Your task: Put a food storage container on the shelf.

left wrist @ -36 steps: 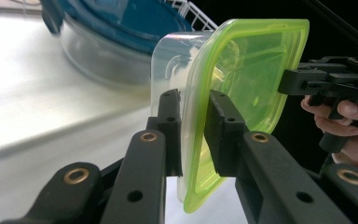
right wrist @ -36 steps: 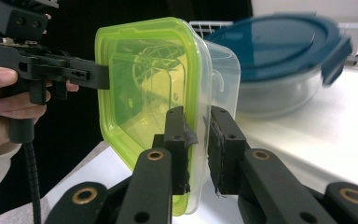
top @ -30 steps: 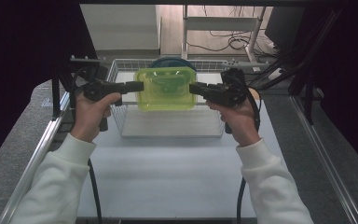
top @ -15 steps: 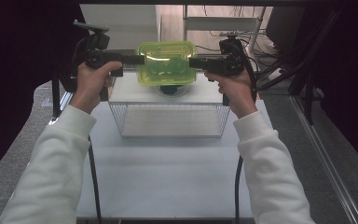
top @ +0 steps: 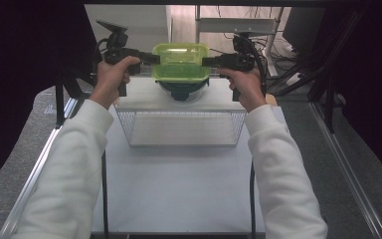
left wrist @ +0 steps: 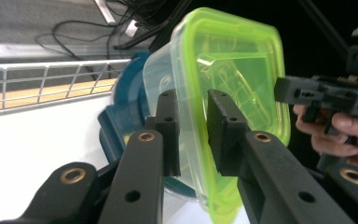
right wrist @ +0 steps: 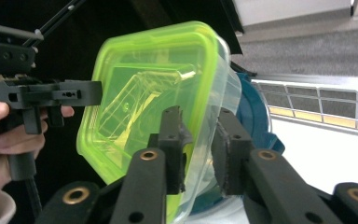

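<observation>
Both arms reach forward, each hand-held gripper clamping an opposite rim: left hand-held gripper, right hand-held gripper, green-lidded container raised between. The gripper views show its clear body beside a dark blue bowl.

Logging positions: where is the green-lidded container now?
In the high view, the green-lidded container is held mid-air between the left gripper and right gripper, above a dark blue container beyond the wire basket.

High view looks forward and down over the tabletop; both gripper views sit close, facing inward, sharing the green-lidded box.
</observation>
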### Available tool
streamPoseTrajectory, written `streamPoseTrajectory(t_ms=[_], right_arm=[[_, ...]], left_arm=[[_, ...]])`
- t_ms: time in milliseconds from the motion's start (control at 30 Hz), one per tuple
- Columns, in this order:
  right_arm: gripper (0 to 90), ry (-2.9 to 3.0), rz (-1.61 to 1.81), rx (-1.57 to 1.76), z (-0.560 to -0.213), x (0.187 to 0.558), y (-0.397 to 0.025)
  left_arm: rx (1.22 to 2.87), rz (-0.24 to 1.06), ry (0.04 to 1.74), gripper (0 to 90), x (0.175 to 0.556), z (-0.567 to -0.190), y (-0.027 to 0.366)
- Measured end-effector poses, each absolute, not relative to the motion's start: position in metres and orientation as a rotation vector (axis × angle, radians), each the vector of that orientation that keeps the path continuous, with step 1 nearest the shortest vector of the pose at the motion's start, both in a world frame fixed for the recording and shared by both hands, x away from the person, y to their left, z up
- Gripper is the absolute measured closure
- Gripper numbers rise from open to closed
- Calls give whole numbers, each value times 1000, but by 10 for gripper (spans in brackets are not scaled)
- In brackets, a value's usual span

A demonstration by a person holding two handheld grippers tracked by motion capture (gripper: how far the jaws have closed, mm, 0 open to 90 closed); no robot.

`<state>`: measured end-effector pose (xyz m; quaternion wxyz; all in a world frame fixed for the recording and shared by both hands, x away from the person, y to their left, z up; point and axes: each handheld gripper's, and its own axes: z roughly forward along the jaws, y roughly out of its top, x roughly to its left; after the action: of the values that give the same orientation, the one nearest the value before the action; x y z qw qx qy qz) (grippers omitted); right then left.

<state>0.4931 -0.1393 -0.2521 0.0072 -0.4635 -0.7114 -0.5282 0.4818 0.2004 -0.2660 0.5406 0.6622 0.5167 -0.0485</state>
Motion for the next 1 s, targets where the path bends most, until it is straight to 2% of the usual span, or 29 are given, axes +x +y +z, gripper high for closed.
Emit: streamPoseTrajectory(t_ms=[133,333,433,600,700,800,1000], right_arm=[[704,-2101,-1628,-1514,-260,506,-139],[656,-2026,-1636,-1544,-267,510,-139],[567,-2046,-1646,-1573,-267,509,-138],[320,-2078,-1682,-1611,-265,506,-136],[249,-2125,-1741,-1611,-259,499,-139],[229,-2203,-1792,-1565,-252,486,-145],[205,-2301,-1856,-1387,-248,450,-161]], left_arm=[[1517,-172,1253,737,493,-275,203],[1495,-168,1260,685,497,-281,204],[1490,-151,1268,615,496,-282,203],[1506,-38,1276,371,492,-279,201],[1502,19,1242,293,481,-273,203],[1509,72,1197,247,463,-265,208],[1544,184,1123,218,410,-264,218]])
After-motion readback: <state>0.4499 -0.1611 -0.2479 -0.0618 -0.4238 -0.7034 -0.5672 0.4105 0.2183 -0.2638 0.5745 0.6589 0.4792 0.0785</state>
